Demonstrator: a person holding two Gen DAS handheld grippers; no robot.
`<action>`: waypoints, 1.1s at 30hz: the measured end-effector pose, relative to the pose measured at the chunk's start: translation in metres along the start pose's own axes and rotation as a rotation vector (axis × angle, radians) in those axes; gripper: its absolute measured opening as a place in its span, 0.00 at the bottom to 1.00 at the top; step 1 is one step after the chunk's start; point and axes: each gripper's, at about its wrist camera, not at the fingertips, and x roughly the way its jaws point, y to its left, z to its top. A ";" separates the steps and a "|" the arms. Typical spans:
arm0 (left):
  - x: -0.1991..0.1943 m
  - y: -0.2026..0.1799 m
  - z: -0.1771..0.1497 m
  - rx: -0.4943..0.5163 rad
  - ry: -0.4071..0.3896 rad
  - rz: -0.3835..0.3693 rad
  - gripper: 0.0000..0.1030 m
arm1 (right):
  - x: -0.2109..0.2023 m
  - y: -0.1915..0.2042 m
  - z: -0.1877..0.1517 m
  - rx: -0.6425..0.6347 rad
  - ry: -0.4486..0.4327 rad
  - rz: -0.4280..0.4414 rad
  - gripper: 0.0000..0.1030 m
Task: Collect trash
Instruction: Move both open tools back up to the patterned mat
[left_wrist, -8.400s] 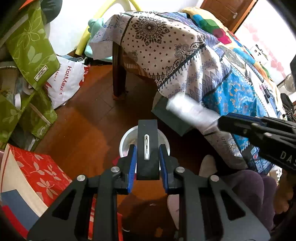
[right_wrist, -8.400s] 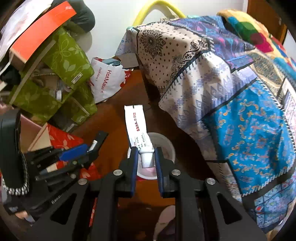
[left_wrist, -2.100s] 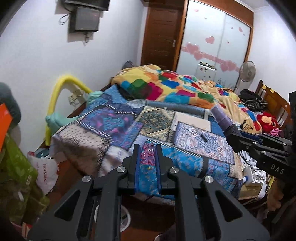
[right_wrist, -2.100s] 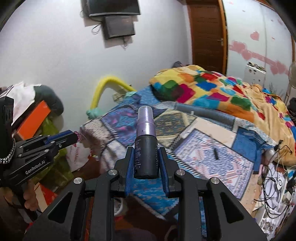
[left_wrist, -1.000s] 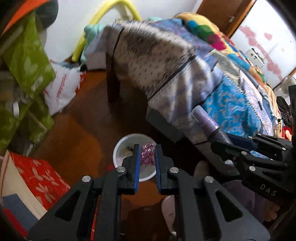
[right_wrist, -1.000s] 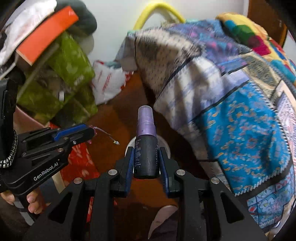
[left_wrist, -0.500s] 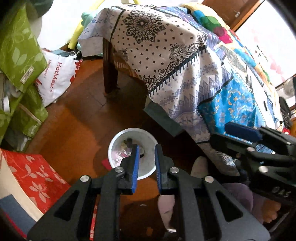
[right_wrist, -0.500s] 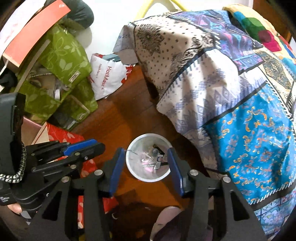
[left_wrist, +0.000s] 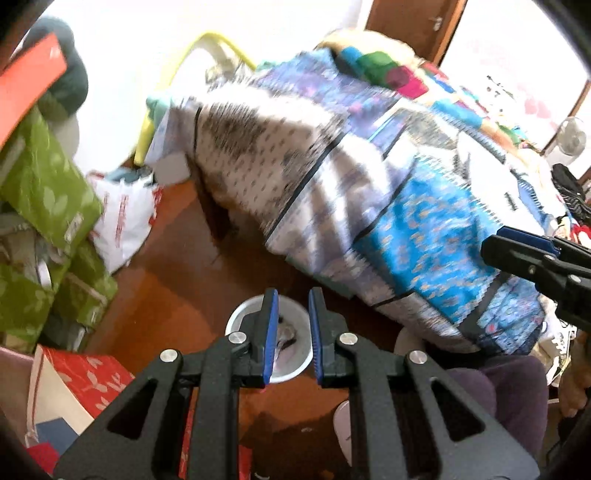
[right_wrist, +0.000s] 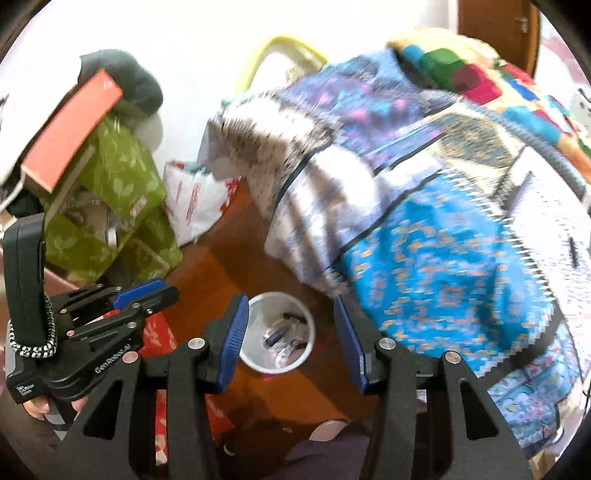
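**Bedroom floor, trash bin below both grippers**

- Trash bin (right_wrist: 255, 360): small, white, round, open-topped. Stands on the brown wooden floor (right_wrist: 218, 266) close to the hanging edge of the bedspread. Holds several small discarded items, among them a dark bottle with a purple end (right_wrist: 275, 334); the rest is too blurred to name.
- Right gripper (right_wrist: 290, 341): black frame, blue pads. Jaws stand well apart with nothing between them; the bin shows in the gap, far below. Tilted steeply downward.
- Left gripper (left_wrist: 290, 330): same build. Jaws drawn narrow, with only a slim gap between the pads and nothing in it. The bin's white rim (left_wrist: 240, 314) shows behind and between the fingers. In the right wrist view it sits at lower left, held by a hand (right_wrist: 35, 408) partly visible beneath it.
- Bedspread (left_wrist: 424, 229): patchwork, blue, white and grey patterned panels, draped over the bed edge to the right of the bin; motion-blurred in both views.
- Green leaf-print bags (left_wrist: 44, 192): stacked at left, against the wall.
- White plastic bag with red print (left_wrist: 122, 221): on the floor beside the green bags.
- Red floral-print item (left_wrist: 88, 376): on the floor, at lower left of the bin.
- Yellow curved tube (right_wrist: 275, 42): against the white wall behind the bed corner.
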 end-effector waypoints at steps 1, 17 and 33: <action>-0.009 -0.008 0.004 0.012 -0.022 -0.004 0.14 | -0.015 -0.007 0.000 0.013 -0.030 -0.006 0.43; -0.094 -0.168 0.046 0.215 -0.236 -0.107 0.44 | -0.167 -0.120 -0.038 0.154 -0.301 -0.156 0.43; -0.047 -0.266 0.113 0.296 -0.197 -0.240 0.59 | -0.193 -0.219 -0.052 0.267 -0.337 -0.312 0.43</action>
